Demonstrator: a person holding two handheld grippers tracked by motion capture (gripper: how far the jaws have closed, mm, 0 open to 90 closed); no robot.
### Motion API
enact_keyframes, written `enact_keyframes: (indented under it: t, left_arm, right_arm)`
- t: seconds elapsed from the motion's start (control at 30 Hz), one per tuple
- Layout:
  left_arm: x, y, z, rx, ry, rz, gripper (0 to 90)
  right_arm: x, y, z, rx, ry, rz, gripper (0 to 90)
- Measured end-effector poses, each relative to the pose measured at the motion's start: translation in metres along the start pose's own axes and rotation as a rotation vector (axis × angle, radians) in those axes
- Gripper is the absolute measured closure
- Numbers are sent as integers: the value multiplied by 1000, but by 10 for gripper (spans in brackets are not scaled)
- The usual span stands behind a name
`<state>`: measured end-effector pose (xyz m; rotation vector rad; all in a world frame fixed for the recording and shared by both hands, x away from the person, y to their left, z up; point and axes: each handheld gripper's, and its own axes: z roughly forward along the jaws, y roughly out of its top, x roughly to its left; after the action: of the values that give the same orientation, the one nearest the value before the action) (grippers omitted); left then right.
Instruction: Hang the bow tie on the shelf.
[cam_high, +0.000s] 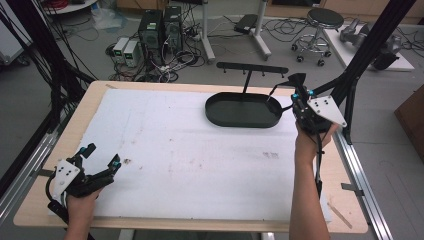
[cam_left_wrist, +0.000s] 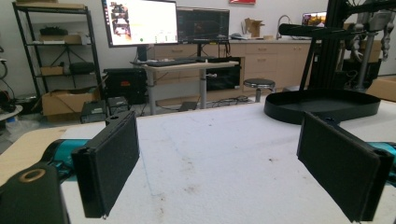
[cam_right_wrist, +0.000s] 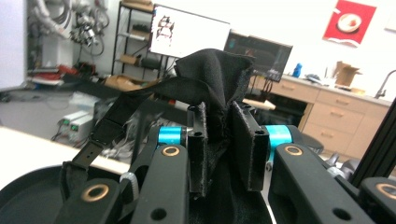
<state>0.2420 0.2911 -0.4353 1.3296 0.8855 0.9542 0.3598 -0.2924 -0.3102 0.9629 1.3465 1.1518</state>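
A black fabric piece (cam_high: 297, 79) with a strap (cam_high: 274, 94) is pinched in my right gripper (cam_high: 302, 94), which is held above the table's far right, just right of the black oval tray (cam_high: 209, 111). In the right gripper view the fabric (cam_right_wrist: 212, 70) bunches up between the two jaws of the right gripper (cam_right_wrist: 219, 135), and its strap (cam_right_wrist: 107, 126) hangs down left towards the tray (cam_right_wrist: 23, 196). My left gripper (cam_high: 103, 155) rests near the front left corner, open with nothing in it. Its jaws stand wide apart in the left gripper view (cam_left_wrist: 224, 163), with the tray (cam_left_wrist: 322, 105) far ahead.
A black bar with hooks (cam_high: 252, 68) rises on a post behind the tray. A white mat (cam_high: 190, 150) covers most of the wooden table (cam_high: 40, 200). A black frame post (cam_high: 360, 65) slants up beside the right gripper. Computers and a stool stand on the floor beyond.
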Motion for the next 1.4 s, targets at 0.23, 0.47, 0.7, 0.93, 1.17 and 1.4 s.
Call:
enact_keyframes:
  t: [0.23,0.47,0.7,0.93,1.17,1.4]
  left_arm:
    - [0,1,-2,-29,6,9,134]
    - [-2,6,-2,-55,-2,11,134]
    - [-1,8,-4,-62,1,12,134]
    - [1,8,-5,-68,5,10,134]
    - [-1,9,-4,-69,2,8,134]
    - [0,11,-5,-71,3,7,134]
  right_arm:
    - [-5,2,32,-38,-38,-13,762]
    - [-13,-11,67,-15,-84,27,763]
    - [-18,-23,90,-1,-106,48,763]
    - [-25,-42,108,49,-141,91,762]
    - [-26,-53,115,106,-145,90,747]
    - [-25,-49,111,93,-233,64,447]
